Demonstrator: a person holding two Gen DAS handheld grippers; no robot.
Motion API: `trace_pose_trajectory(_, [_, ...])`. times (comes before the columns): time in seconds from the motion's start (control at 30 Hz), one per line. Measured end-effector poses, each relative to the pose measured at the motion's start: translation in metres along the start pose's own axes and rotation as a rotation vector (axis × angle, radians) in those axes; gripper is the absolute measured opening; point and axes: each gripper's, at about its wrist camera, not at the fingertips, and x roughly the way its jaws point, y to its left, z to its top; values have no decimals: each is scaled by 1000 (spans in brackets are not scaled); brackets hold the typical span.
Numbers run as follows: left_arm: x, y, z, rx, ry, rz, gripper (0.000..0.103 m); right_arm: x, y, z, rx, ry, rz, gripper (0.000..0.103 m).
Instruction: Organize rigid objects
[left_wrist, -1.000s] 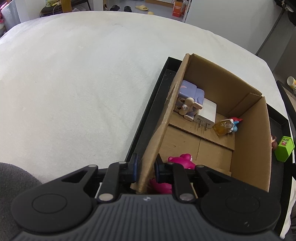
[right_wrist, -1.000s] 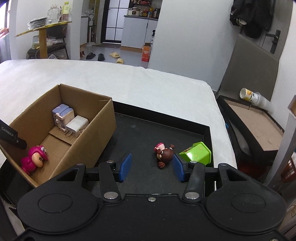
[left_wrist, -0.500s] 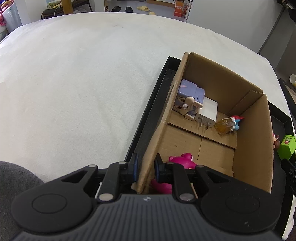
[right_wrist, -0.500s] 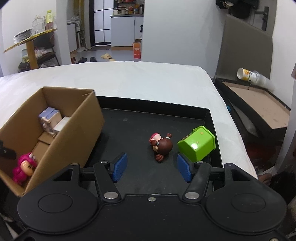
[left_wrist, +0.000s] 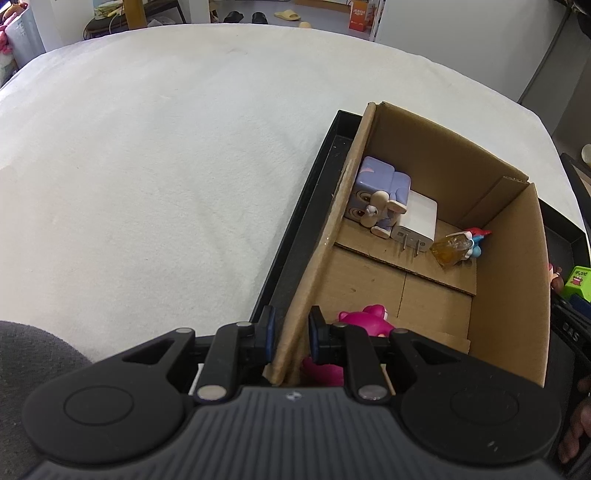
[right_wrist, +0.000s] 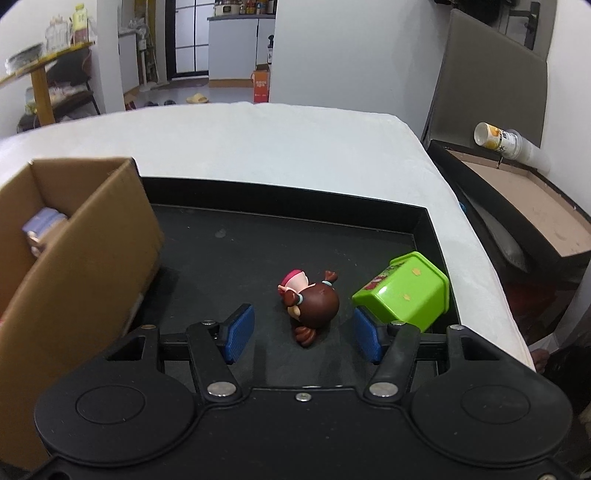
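My left gripper (left_wrist: 291, 328) is shut on the near left wall of the cardboard box (left_wrist: 513, 258). Inside the box lie a purple cube toy (left_wrist: 380, 192), a white charger (left_wrist: 417, 221), an amber bottle (left_wrist: 448, 249), a small blue and red figure (left_wrist: 476, 240) and a pink bear toy (left_wrist: 365, 321). My right gripper (right_wrist: 301, 332) is open, its pads on either side of a brown-haired doll figure (right_wrist: 314, 301) lying on the black tray (right_wrist: 258, 251). A green toy bin (right_wrist: 404, 291) lies tipped just right of the doll.
The tray sits on a white cloth-covered table (left_wrist: 147, 147). The box (right_wrist: 74, 251) stands on the tray's left part. Off the table's right edge is a low black-framed board (right_wrist: 517, 192) with a paper cup (right_wrist: 496, 136).
My right gripper has moved forward and right, closing in until the doll lies between its open pads. The left gripper stays clamped on the box wall.
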Motion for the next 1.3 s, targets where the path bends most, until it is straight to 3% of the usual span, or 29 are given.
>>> trace_pose_trajectory(0.27, [0,0,0,0,0,1,17,15,10,0,-40,5,-38,57])
trace_pose_trajectory(0.33, [0,0,0,0,0,0,17,17,12,1,-54,5,-52,52])
trace_pose_trajectory(0.4, [0,0,0,0,0,0,17,17,15,0,-76,7,-73,35])
trace_pose_trajectory(1.3, [-4,3,-1,-3,-5,-36,17,-69,37,11,-110,-30,-35,35])
